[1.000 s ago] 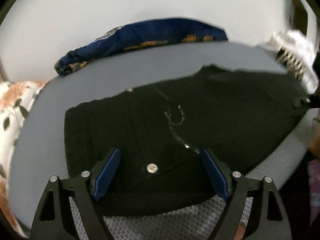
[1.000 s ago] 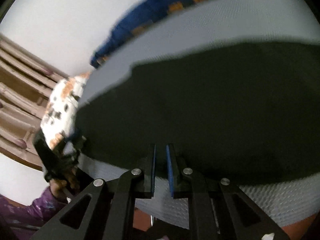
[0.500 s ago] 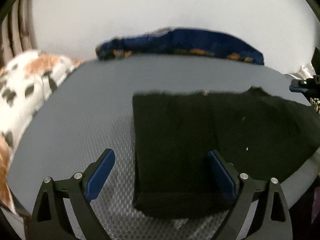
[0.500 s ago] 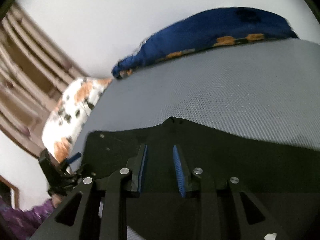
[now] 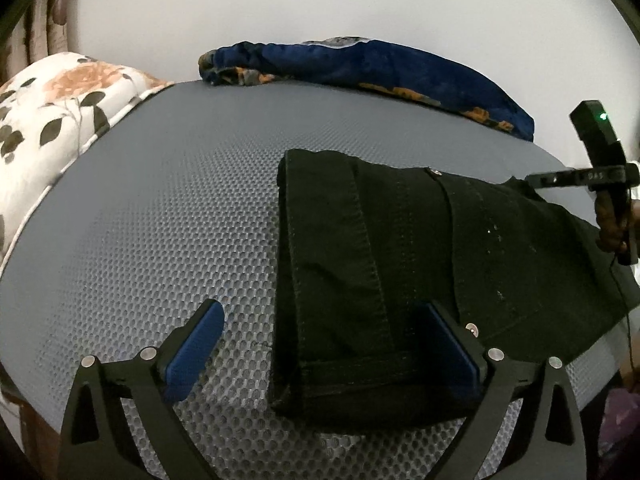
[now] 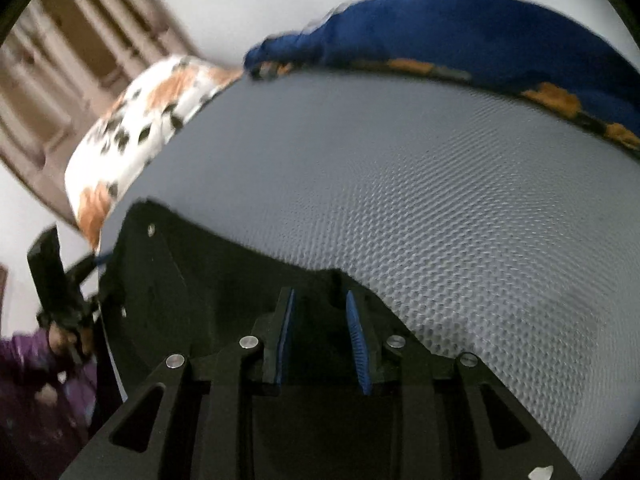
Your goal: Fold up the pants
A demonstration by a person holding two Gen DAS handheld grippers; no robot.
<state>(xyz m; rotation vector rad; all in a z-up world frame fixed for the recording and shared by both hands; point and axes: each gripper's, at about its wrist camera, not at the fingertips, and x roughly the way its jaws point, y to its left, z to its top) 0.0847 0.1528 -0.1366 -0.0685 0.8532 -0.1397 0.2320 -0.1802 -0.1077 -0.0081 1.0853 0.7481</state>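
Black pants (image 5: 400, 256) lie folded on the grey mesh mattress (image 5: 160, 240), the folded edge towards the left. My left gripper (image 5: 328, 344) is open, low over the near left corner of the pants, one blue pad on the mattress and the other over the cloth. My right gripper (image 6: 320, 328) is open over the far right edge of the pants (image 6: 192, 300); it also shows in the left wrist view (image 5: 600, 176). Neither gripper holds cloth.
A dark blue patterned blanket (image 5: 360, 68) lies along the back edge by the white wall. A floral pillow (image 5: 52, 120) sits at the left. The mattress's front edge is close below my left gripper.
My right gripper has opened and let go of the pants, which now lie folded over. My left gripper has shifted to the left, so the pants sit right of centre.
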